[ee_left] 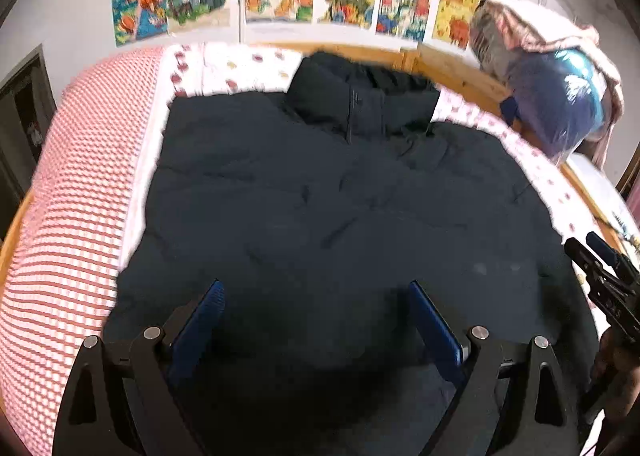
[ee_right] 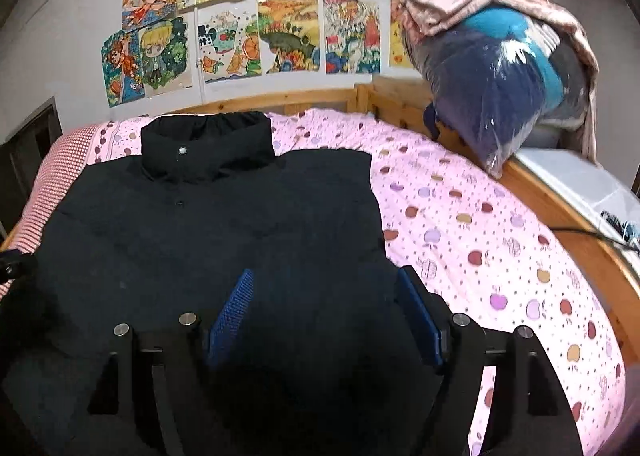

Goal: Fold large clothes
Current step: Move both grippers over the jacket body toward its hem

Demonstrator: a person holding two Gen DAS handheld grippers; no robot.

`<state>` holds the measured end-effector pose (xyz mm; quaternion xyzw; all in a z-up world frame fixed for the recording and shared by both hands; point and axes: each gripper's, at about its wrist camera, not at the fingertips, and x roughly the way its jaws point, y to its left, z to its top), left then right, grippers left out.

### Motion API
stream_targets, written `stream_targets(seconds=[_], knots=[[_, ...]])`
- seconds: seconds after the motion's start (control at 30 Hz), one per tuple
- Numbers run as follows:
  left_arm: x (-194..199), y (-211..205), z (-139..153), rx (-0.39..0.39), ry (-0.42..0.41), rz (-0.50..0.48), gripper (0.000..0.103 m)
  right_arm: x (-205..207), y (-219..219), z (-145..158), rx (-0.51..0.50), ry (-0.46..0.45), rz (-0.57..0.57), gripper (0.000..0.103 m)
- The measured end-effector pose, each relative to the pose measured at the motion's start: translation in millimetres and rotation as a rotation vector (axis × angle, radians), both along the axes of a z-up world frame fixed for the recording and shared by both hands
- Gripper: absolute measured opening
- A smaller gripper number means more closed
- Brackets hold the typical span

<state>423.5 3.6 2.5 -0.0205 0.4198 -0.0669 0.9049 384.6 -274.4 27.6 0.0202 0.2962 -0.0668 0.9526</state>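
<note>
A large black padded jacket [ee_left: 320, 195] lies flat on the bed with its collar toward the wall; it also shows in the right wrist view [ee_right: 208, 223]. Its sleeves look folded in, giving a roughly rectangular shape. My left gripper [ee_left: 316, 288] is open and empty above the jacket's near hem. My right gripper [ee_right: 326, 276] is open and empty above the jacket's near right part, its right finger near the jacket's right edge. The right gripper also shows at the right edge of the left wrist view [ee_left: 600, 272].
The bed has a pink apple-print sheet [ee_right: 480, 236] and a wooden frame [ee_right: 560, 215]. A red-checked pillow or quilt [ee_left: 72, 215] lies along the left. A plastic-wrapped blue bundle under a pink blanket [ee_right: 508, 87] sits at the far right corner. Drawings cover the wall.
</note>
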Motion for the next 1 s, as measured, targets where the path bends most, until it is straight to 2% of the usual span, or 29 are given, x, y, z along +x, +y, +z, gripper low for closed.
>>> stream_targets(seconds=[0.1,0.2,0.23,0.4,0.5,0.63,0.8,0.93,1.0], knots=[[9.0,-2.7,-19.0,-0.008,0.04,0.009,0.094,12.8,10.6,-18.3,-0.008,0.051,0.06,0.069],[9.4,-1.7,-32.2,0.0,0.037,0.009,0.103,20.7,17.5,-42.2,-0.033,0.11,0.072,0.069],[8.6,-1.8,-37.4,0.005,0.033,0.006,0.103,22.3,17.7,-49.0,-0.029,0.122,0.073,0.07],[3.6,-7.7,-53.0,0.05,0.001,-0.005,0.103,22.1,10.1,-73.6,0.019,0.139,0.027,0.095],[3.0,-12.0,-57.0,0.082,-0.017,-0.001,0.103,20.7,3.8,-87.8,0.077,0.136,0.029,0.097],[2.5,-10.8,-58.4,0.087,-0.032,0.001,0.103,18.9,10.6,-94.3,0.051,0.132,0.024,0.098],[-8.1,-3.8,-56.2,0.05,-0.084,0.006,0.103,15.1,7.3,-96.7,0.056,0.105,0.02,0.098],[-18.9,2.2,-42.0,0.041,-0.129,0.033,0.103,9.7,5.0,-87.3,0.052,0.086,0.006,0.098],[-26.7,6.8,-26.1,0.026,-0.146,0.05,0.103,5.8,3.4,-77.5,0.048,0.087,-0.006,0.099]])
